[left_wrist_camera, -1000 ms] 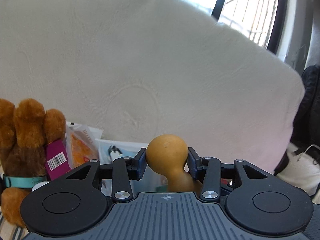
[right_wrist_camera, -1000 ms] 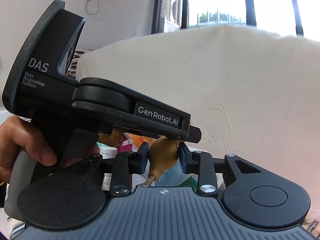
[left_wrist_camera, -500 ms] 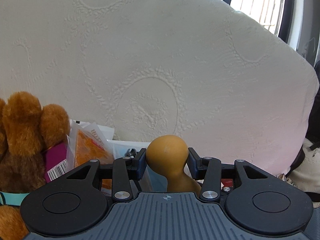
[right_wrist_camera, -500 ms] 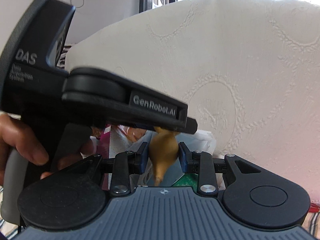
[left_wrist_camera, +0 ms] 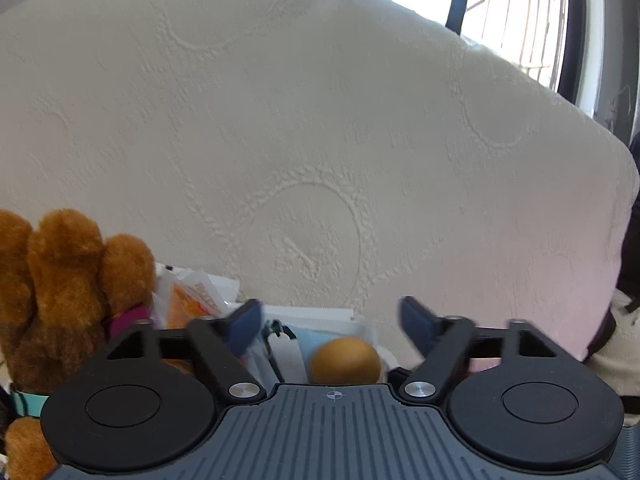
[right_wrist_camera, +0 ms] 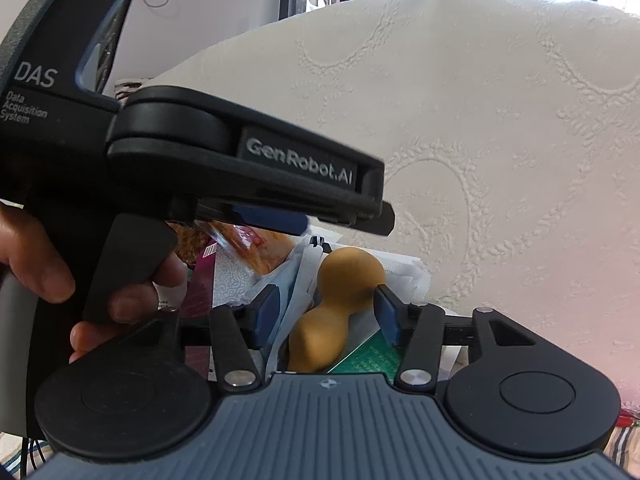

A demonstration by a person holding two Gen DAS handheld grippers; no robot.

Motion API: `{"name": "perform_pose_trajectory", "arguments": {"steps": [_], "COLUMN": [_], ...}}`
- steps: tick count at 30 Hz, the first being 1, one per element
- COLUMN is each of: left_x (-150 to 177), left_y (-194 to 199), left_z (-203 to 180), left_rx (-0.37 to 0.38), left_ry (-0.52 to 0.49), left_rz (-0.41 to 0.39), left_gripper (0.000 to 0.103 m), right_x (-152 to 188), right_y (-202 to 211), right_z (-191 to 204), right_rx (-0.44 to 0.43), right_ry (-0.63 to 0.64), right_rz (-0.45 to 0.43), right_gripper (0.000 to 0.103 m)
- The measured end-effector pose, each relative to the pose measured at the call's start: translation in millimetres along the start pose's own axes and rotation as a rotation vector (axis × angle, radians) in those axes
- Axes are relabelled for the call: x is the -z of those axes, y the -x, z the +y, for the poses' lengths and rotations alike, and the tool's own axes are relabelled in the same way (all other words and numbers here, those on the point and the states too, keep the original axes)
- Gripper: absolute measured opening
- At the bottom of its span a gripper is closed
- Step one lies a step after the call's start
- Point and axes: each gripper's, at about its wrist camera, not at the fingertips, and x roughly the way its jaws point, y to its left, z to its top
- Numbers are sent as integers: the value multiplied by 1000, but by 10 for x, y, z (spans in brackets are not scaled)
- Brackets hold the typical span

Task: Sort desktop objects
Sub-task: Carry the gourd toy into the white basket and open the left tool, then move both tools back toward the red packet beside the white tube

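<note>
Bright daylight from blown-out windows (left_wrist_camera: 516, 12) behind; strong fisheye bending at edges; motion blur on finger pads (left_wrist_camera: 244, 320); soft shadows.

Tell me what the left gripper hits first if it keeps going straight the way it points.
Probably the white quilted cushion, which fills the view beyond the open left gripper. The gourd and the packets lie lower, under that line, though depth is hard to judge here.

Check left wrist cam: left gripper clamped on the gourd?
No. The left gripper has its jaws spread wide, and the gourd sits low between them, touching neither pad.
</note>
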Motion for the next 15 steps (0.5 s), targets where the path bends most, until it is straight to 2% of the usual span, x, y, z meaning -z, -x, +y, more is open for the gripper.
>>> {"name": "perform_pose_trajectory", "arguments": {"steps": [1, 3, 8, 9, 12, 15], "left_x": [1, 4, 21, 30, 67, 145], "left_y": [23, 48, 172, 212, 325, 498], "left_z": [1, 35, 98, 88, -2, -214], "left_rx": [-15, -24, 7, 8, 22, 31], "left_ry": [3, 20, 68, 80, 88, 18], "left_rz": [-17, -25, -22, -23, -13, -41], "left_gripper": [98, 103, 103, 103, 103, 103], "right_x": [13, 19, 67, 60, -23, -74], "right_y": [6, -8, 184, 409, 676, 922], "right_z": [-8, -19, 33, 16, -73, -191], "right_rx": [5, 10, 9, 9, -14, -19], "right_ry": [0, -5, -6, 2, 17, 13], "right_rz": [-2, -5, -32, -36, -29, -32], "right_gripper": [62, 72, 92, 98, 101, 102]}}
